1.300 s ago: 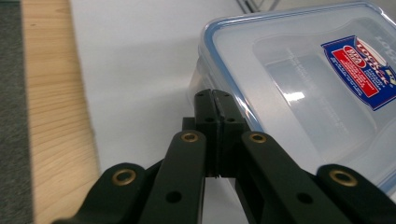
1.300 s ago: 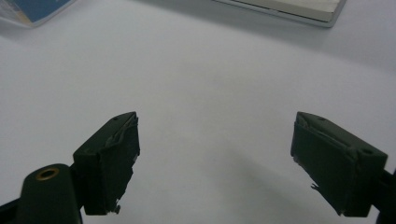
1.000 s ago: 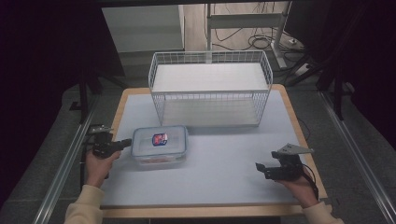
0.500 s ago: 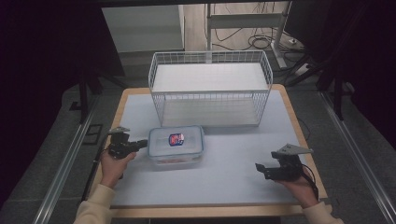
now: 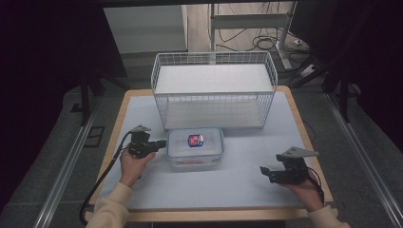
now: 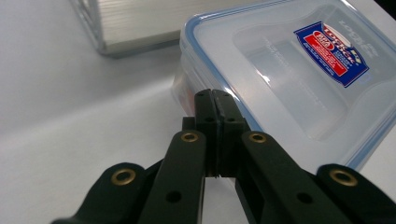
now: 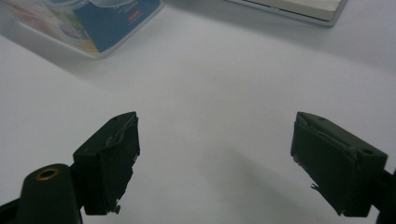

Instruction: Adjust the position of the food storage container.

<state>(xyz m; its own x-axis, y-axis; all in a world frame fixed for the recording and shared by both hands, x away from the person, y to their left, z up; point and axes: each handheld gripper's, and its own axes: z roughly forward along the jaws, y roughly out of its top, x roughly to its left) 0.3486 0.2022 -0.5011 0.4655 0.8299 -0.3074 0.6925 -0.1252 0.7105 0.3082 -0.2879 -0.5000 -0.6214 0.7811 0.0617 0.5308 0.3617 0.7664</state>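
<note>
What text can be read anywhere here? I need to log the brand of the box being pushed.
Clear plastic lidded container, embossed near the lid's corner: looks like "LOCK", the rest cut off and faint.
Red and blue sticker on the lid: lines of white print, too small and blurred to read.
Blue printed label seen through the container's wall: blurred, unreadable.
White wire basket and white tabletop: no writing.

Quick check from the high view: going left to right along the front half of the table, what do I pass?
left gripper, shut, its tips at the container's left side → clear plastic container with a blue-rimmed lid → bare table → right gripper, open
</note>
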